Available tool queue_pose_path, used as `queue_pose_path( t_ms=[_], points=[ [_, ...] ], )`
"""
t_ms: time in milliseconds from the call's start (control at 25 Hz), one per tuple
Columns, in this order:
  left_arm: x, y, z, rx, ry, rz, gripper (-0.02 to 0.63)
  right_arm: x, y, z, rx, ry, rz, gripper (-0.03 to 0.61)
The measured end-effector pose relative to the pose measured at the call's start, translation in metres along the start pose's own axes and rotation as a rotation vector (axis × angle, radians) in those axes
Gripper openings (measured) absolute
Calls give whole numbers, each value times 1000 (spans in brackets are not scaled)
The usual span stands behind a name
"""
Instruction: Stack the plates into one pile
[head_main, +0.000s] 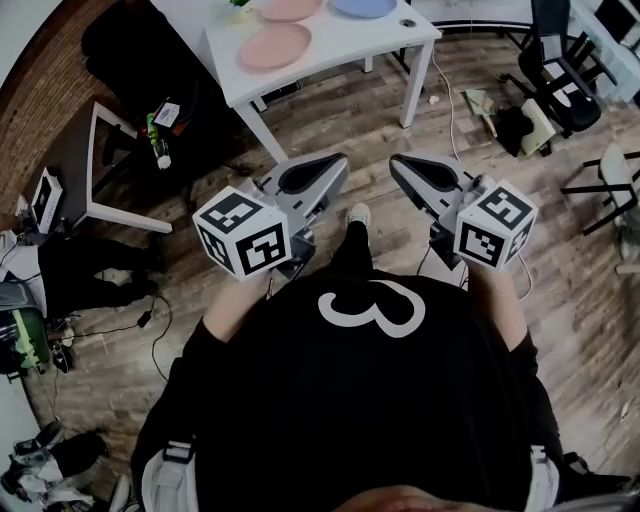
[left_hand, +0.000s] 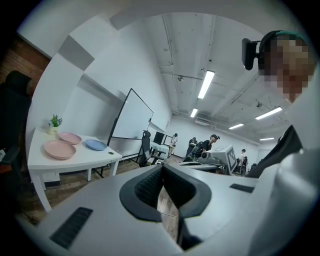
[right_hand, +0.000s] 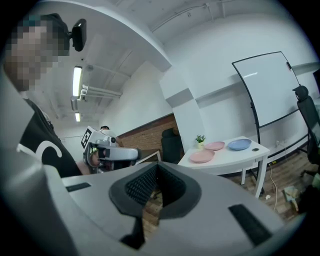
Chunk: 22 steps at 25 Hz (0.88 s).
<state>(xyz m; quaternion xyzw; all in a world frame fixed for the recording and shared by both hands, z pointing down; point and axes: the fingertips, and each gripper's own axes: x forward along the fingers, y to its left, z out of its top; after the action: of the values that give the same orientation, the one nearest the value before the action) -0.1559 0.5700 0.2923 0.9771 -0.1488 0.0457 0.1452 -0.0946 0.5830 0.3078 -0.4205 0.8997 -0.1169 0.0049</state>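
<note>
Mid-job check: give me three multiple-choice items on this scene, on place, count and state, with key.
1. Where are the plates? A. on the white table B. on the floor C. on a chair
2. How many plates are pink? A. one B. two C. three
3. How do the left claw and right claw stand? A. both shut, empty B. both wide open C. each shut on a plate
Key: 1 A, all lie on the tabletop; 2 B, two pink beside one blue plate; 3 A, jaws together, nothing between.
</note>
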Motion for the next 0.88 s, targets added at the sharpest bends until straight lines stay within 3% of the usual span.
queue_pose_path(
  t_ms=[400,880],
  points=[
    [20,69,-4,-61,34,31,15,42,-54,-11,68,47,-37,23],
    [89,186,45,-109,78,2,15,123,-161,27,156,64,-58,24]
  ],
)
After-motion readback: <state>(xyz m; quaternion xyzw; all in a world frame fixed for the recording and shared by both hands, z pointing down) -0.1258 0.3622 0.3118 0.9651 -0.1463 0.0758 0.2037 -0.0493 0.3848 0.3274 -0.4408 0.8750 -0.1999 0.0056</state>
